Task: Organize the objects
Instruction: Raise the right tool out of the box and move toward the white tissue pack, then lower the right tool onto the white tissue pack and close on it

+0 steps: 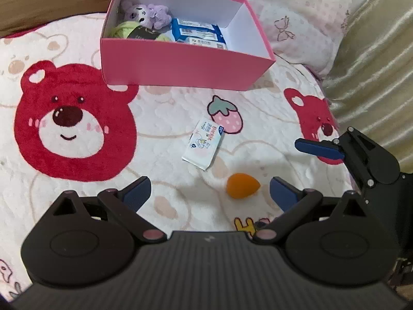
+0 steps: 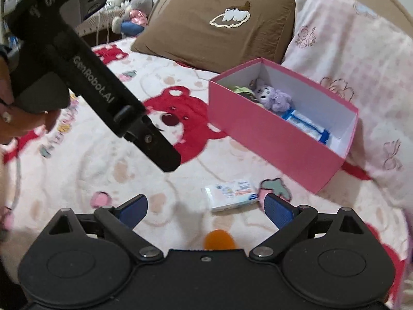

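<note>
An open pink box (image 1: 180, 64) stands on the bed, holding a purple plush toy (image 1: 147, 13), green yarn (image 1: 124, 29) and blue wipe packs (image 1: 198, 32). In front of it lie a white tissue pack (image 1: 204, 143) and an orange egg-shaped sponge (image 1: 242, 185). My left gripper (image 1: 210, 193) is open above the blanket, the sponge just inside its right finger. My right gripper (image 2: 206, 210) is open too. The sponge (image 2: 219, 239) sits low between its fingers, the tissue pack (image 2: 232, 195) just ahead and the box (image 2: 278, 129) beyond. Nothing is held.
The blanket (image 1: 74, 129) carries red bear prints. A brown pillow (image 2: 216, 31) and a pink floral pillow (image 2: 348, 51) lie behind the box. Gold fabric (image 1: 374, 64) borders the right side. A hand (image 2: 15, 113) holds the left gripper's black body (image 2: 98, 87).
</note>
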### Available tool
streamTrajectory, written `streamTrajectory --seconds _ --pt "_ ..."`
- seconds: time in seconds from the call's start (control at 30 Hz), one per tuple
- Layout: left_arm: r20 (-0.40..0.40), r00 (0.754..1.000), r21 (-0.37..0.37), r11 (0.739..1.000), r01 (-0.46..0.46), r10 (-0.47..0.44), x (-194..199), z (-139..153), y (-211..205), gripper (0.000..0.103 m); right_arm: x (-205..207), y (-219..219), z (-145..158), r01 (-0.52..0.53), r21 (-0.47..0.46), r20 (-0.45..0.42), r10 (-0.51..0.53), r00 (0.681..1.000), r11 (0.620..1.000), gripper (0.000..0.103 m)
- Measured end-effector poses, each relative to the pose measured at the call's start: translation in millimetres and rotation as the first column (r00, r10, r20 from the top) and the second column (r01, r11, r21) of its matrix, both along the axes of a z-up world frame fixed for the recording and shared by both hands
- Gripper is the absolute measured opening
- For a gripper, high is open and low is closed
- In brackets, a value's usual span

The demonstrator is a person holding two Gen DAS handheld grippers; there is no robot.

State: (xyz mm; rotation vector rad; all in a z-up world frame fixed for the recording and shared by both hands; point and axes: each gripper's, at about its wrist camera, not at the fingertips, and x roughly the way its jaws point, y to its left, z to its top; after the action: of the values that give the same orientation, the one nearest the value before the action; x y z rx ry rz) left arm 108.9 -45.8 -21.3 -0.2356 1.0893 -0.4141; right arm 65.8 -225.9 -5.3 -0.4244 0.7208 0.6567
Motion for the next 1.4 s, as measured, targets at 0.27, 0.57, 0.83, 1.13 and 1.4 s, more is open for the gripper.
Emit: streamTrajectory --seconds 0.27,0.57,0.83,1.13,1.4 --pt "0.029 0.999 -0.078 0.996 -0.032 0.034 2 -32 3 0.098 27 3 -33 -0.003 -0.059 -0.040 0.001 0.999 0.998 0.098" --pt "0.024 0.995 -0.151 0.984 -0.095 0.100 13 -66 4 0.098 62 11 -75 -0.017 -0.135 -0.105 0.002 0.994 0.991 0.089" --pt "0.018 0.989 -0.206 0.968 -0.141 0.148 20 -99 -3 0.096 79 15 -94 -0.008 -0.151 -0.107 -0.008 0.994 0.988 0.090" --pt "0.042 0.982 -0.273 0.948 -0.166 0.184 26 -112 -4 0.087 78 27 -112 -0.075 -0.256 -0.061 0.061 0.996 0.964 0.096" --pt "0.022 0.974 -0.287 0.935 -0.208 0.224 29 -128 -5 0.061 92 30 -118 -0.108 -0.256 -0.059 0.096 0.994 0.961 0.102"
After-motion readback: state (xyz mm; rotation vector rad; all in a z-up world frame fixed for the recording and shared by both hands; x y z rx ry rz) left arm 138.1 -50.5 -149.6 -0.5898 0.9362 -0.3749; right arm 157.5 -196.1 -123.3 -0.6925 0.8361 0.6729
